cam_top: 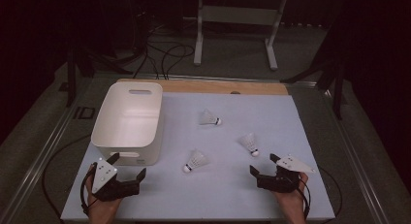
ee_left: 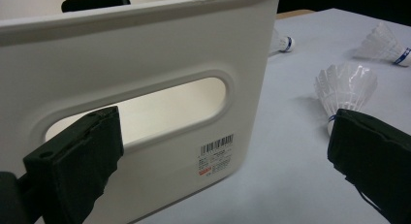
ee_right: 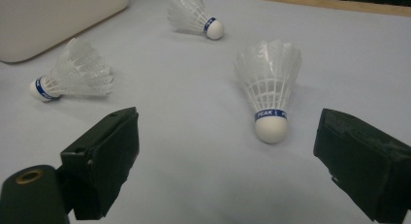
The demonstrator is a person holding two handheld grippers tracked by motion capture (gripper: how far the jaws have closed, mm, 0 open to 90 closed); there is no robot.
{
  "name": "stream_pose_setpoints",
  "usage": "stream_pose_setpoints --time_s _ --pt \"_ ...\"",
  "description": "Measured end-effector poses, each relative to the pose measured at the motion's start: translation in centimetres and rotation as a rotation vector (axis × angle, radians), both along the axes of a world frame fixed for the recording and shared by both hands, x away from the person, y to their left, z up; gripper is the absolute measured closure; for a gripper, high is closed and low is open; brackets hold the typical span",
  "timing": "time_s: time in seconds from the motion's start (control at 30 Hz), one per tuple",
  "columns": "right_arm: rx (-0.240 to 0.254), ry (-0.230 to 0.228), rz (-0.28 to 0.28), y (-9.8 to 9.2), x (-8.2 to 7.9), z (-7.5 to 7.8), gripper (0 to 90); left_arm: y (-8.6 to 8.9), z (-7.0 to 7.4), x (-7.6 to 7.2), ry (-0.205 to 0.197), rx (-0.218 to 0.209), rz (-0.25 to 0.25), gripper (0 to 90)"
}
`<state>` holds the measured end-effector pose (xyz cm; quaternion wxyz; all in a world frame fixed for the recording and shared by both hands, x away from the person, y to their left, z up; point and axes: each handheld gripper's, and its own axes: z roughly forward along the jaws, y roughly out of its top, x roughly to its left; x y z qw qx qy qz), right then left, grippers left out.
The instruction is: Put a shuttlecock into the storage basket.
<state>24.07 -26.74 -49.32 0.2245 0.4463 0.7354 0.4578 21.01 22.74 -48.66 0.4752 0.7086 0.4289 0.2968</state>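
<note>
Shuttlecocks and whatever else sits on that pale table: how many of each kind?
White feathered shuttlecocks with blue bands: 3 (far, right, near)
White plastic bin with handle slots: 1
Black two-jaw grippers: 2 (left, right)
Total: 6

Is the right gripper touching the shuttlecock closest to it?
Apart. In the right gripper view the nearest shuttlecock lies on the table ahead of the right gripper, with bare table between its cork and both open jaws.

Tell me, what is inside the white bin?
The white bin appears empty: its far wall and floor show bare in the high view. The strip just behind its near wall is hidden. All three shuttlecocks lie outside on the table.
</note>
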Motion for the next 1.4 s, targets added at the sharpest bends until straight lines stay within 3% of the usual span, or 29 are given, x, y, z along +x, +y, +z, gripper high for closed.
stream_pose_setpoints --time_s 0.53,1.4 --pt "-0.075 0.034 0.004 0.9 1.2 2.2 8.4 0.0 0.0 -0.2 0.002 0.016 0.008 0.2" --pt "-0.118 0.057 -0.027 1.8 5.3 5.4 8.4 -0.1 0.0 -0.1 -0.001 0.028 0.009 0.2"
